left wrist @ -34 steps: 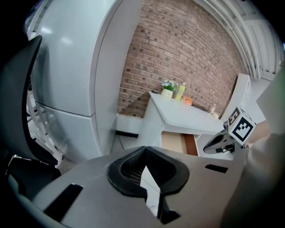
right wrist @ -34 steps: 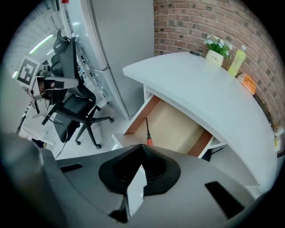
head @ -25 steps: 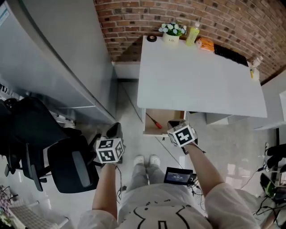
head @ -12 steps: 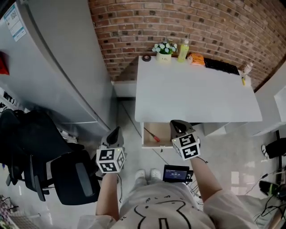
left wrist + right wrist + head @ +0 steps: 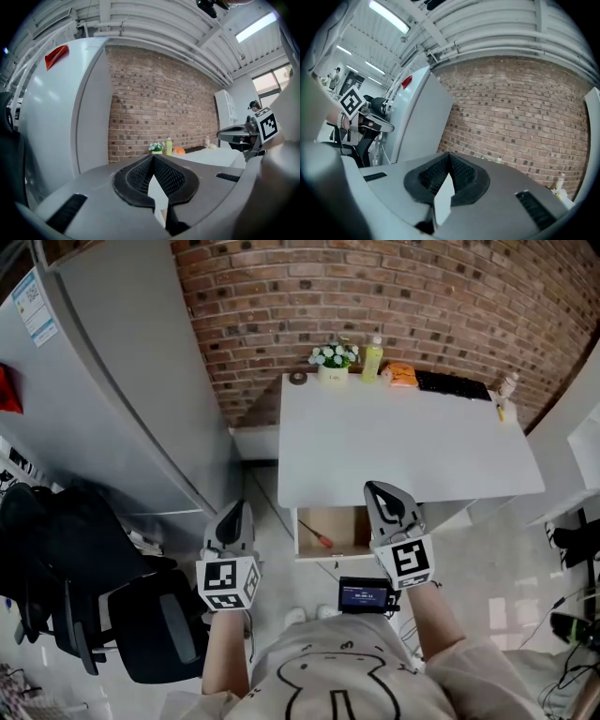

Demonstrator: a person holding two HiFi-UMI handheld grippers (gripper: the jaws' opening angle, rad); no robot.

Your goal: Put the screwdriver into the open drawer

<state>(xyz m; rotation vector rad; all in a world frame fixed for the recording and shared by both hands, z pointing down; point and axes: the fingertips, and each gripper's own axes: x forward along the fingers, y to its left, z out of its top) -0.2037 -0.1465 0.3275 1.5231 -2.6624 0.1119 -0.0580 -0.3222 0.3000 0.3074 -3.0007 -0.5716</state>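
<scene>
The screwdriver (image 5: 319,537) lies inside the open drawer (image 5: 349,527), toward its left side, orange handle nearest the front, just as it did a second ago. What has changed is the right gripper (image 5: 380,489). A second ago it sat low at the drawer's right front corner, and now it is raised with its tip over the front edge of the white table (image 5: 412,437). Its own view shows the jaws pressed together at the tip with nothing between them (image 5: 449,157). The left gripper (image 5: 236,508) stays well left of the drawer, above the floor near the black chair (image 5: 150,629), and its jaws are likewise closed and empty (image 5: 152,159). The head view has tilted up, so more of the brick wall (image 5: 450,296) shows behind the table.
</scene>
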